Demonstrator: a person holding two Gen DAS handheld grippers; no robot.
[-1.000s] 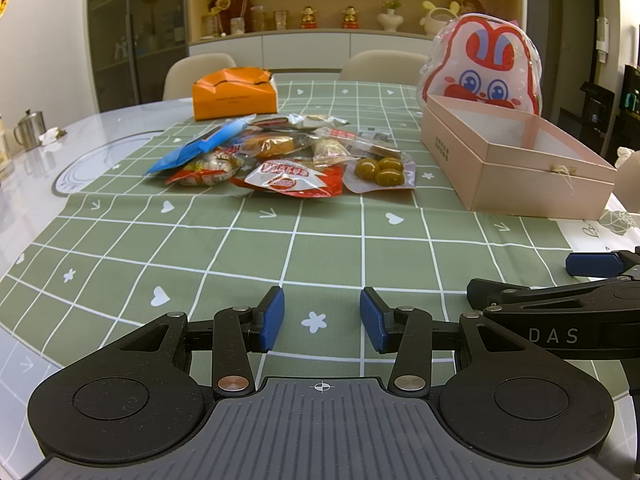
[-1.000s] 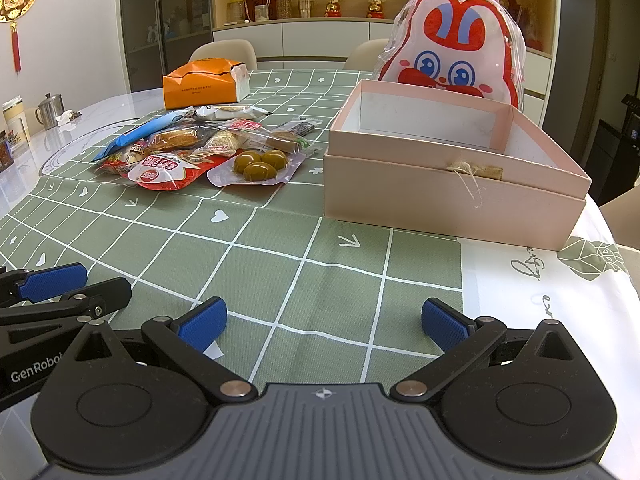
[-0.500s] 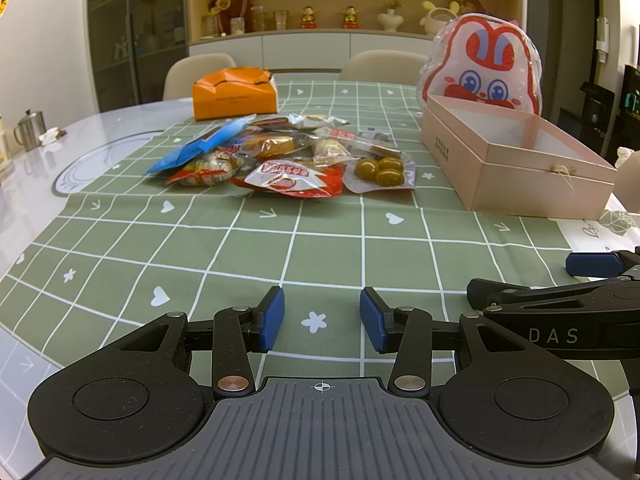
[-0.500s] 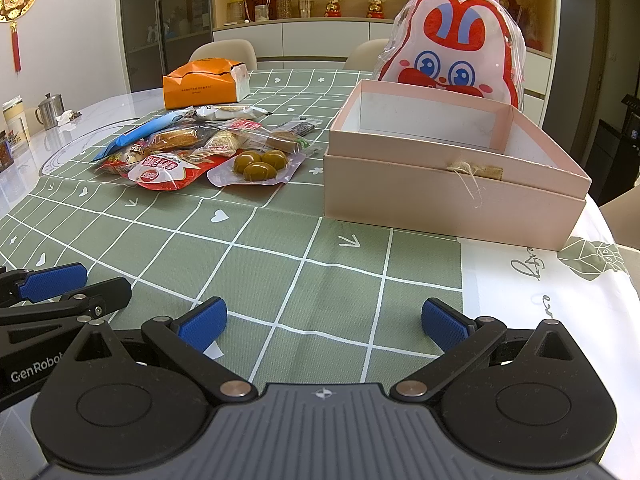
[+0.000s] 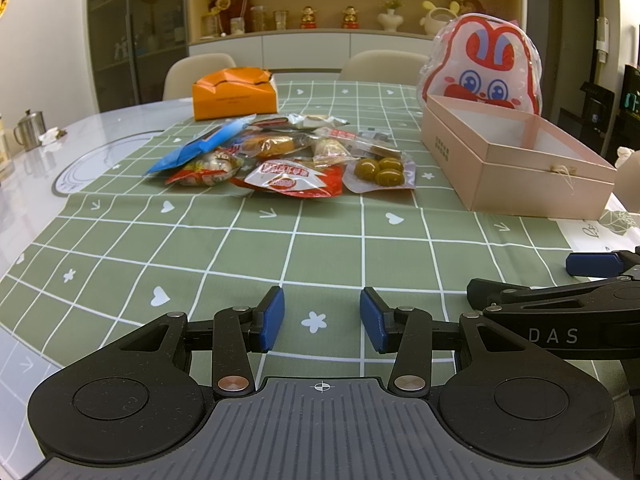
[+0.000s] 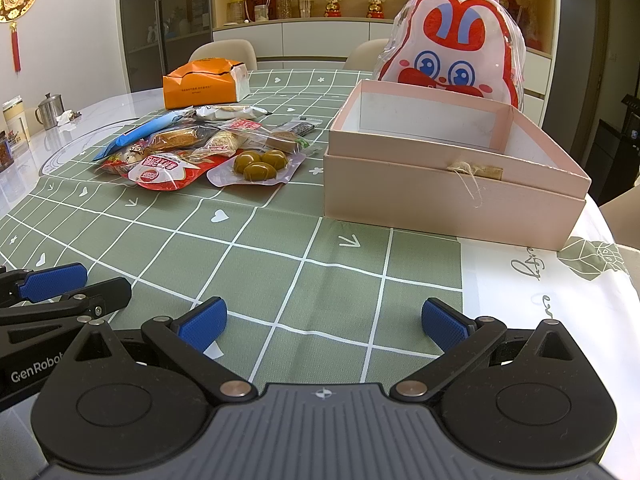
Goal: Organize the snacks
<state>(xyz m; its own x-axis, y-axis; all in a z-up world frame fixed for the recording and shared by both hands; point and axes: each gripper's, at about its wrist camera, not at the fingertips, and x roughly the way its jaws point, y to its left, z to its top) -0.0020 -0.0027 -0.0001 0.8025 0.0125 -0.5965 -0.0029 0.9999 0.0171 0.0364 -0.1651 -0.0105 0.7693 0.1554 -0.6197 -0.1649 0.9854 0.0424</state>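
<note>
A heap of wrapped snacks [image 5: 280,156] [image 6: 192,148] lies mid-table on the green checked cloth: a blue packet [image 5: 196,146], red packets [image 5: 292,180], and a clear pouch of green-brown balls [image 5: 380,172] [image 6: 258,166]. An empty pink box [image 5: 516,160] [image 6: 452,168] stands open to their right. My left gripper [image 5: 322,320] hovers low over the near cloth, well short of the snacks, open with nothing between its blue pads. My right gripper [image 6: 322,322] sits beside it, open wider and also empty, in front of the box.
An orange box [image 5: 234,94] [image 6: 204,84] stands behind the snacks. A rabbit-faced bag [image 5: 484,68] [image 6: 452,48] leans behind the pink box. A metal pot [image 5: 30,130] sits at the far left on the white tabletop. Chairs and a sideboard stand beyond the table.
</note>
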